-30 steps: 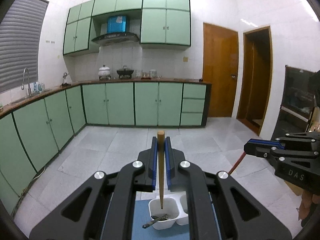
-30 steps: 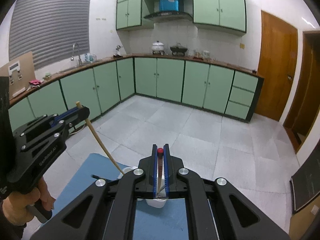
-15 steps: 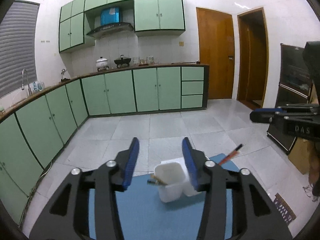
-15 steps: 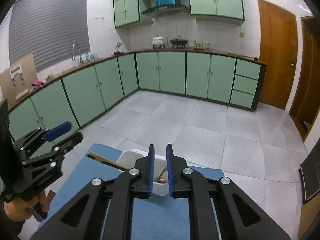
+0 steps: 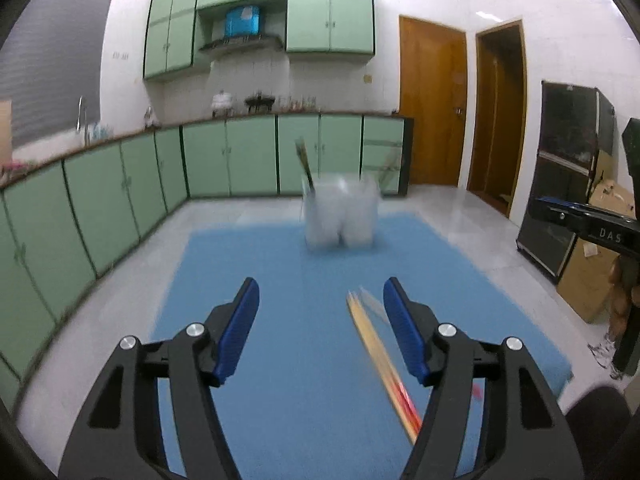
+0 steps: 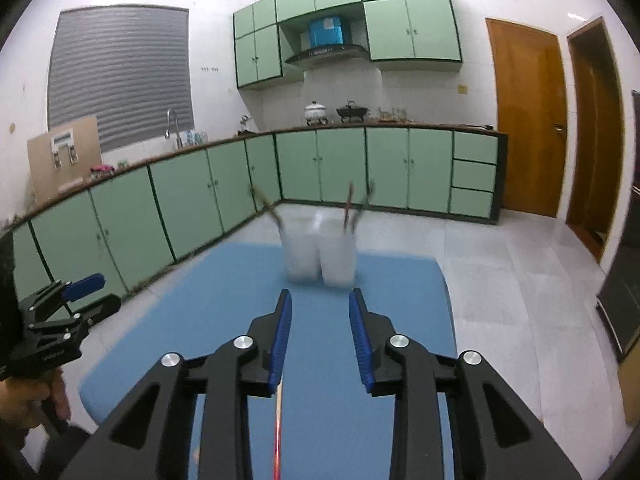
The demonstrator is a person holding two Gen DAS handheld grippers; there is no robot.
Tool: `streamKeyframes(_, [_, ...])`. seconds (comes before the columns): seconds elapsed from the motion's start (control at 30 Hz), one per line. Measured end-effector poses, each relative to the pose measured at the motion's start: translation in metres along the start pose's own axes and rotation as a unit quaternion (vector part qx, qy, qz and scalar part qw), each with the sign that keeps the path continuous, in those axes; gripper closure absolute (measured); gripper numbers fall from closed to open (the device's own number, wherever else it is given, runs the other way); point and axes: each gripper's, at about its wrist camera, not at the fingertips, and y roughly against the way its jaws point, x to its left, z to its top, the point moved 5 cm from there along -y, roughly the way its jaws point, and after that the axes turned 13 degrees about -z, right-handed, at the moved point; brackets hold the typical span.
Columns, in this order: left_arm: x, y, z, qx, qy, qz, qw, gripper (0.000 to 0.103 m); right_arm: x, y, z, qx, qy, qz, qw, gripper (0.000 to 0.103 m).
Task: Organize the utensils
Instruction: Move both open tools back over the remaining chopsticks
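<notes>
A white two-cup holder (image 5: 340, 216) stands at the far end of the blue mat (image 5: 248, 264), blurred, with thin utensils sticking out of both cups. My left gripper (image 5: 320, 320) hangs low over the near mat, its jaws opening and gripping nothing. Wooden chopsticks with red ends (image 5: 380, 364) lie on the mat below, close to its right finger. In the right wrist view the holder (image 6: 320, 256) is straight ahead of my right gripper (image 6: 320, 336), whose jaws are opening with nothing between them. A red-tipped stick (image 6: 278, 432) shows under its left finger.
Green base cabinets (image 6: 192, 200) line the far and left walls, and two wooden doors (image 5: 432, 104) stand at the right. A black appliance (image 5: 568, 184) and cardboard boxes (image 5: 588, 280) sit on the floor right of the mat. A hand (image 6: 24, 400) holds the left gripper's handle.
Both grippers let go of the sticks they held over the holder, opened, and pulled back and down. The holder is now farther away, with the sticks standing in it.
</notes>
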Motion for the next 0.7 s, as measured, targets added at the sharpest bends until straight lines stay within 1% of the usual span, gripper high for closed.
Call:
streamKeyframes(0.03, [-0.004, 0.002, -0.019, 0.009, 0.002, 0.003, 1.0, 0.04, 0.002, 0.004, -0.026, 0.009, -0.004, -0.002, 1.0, 0.073])
streamKeyframes(0.1, [-0.013, 0.002, -0.058, 0.032, 0.016, 0.001, 0.9994, 0.04, 0.005, 0.009, -0.059, 0.026, -0.009, -0.006, 1.0, 0.073])
streamKeyframes(0.13, [-0.016, 0.001, -0.071, 0.041, 0.022, 0.0, 0.9989, 0.04, 0.007, 0.008, -0.077, 0.037, -0.01, -0.007, 0.999, 0.073])
streamKeyframes(0.17, [-0.02, -0.002, -0.087, 0.054, 0.025, 0.002, 0.9982, 0.04, 0.008, 0.007, -0.087, 0.045, -0.012, -0.007, 0.999, 0.073])
streamKeyframes(0.23, [-0.027, -0.006, -0.106, 0.073, 0.02, -0.001, 0.9971, 0.041, 0.009, 0.005, -0.107, 0.061, -0.016, -0.006, 0.998, 0.073])
streamKeyframes(0.3, [-0.031, -0.012, -0.117, 0.089, 0.014, -0.004, 0.9959, 0.043, 0.009, 0.005, -0.122, 0.075, -0.023, -0.006, 0.997, 0.073])
streamKeyframes(0.4, [-0.039, -0.024, -0.133, 0.112, 0.003, -0.005, 0.9937, 0.044, 0.01, 0.005, -0.131, 0.081, -0.028, -0.006, 0.996, 0.073])
streamKeyframes(0.5, [-0.037, -0.034, -0.135, 0.123, 0.006, -0.004, 0.9924, 0.045, 0.01, 0.005, -0.132, 0.083, -0.029, -0.005, 0.996, 0.073])
streamKeyframes(0.57, [-0.036, -0.038, -0.135, 0.124, 0.006, -0.001, 0.9923, 0.045, 0.012, 0.002, -0.129, 0.085, -0.026, -0.003, 0.996, 0.073])
streamKeyframes(0.7, [-0.036, -0.043, -0.133, 0.119, 0.006, 0.001, 0.9929, 0.045, 0.012, -0.002, -0.135, 0.093, -0.022, -0.002, 0.995, 0.073])
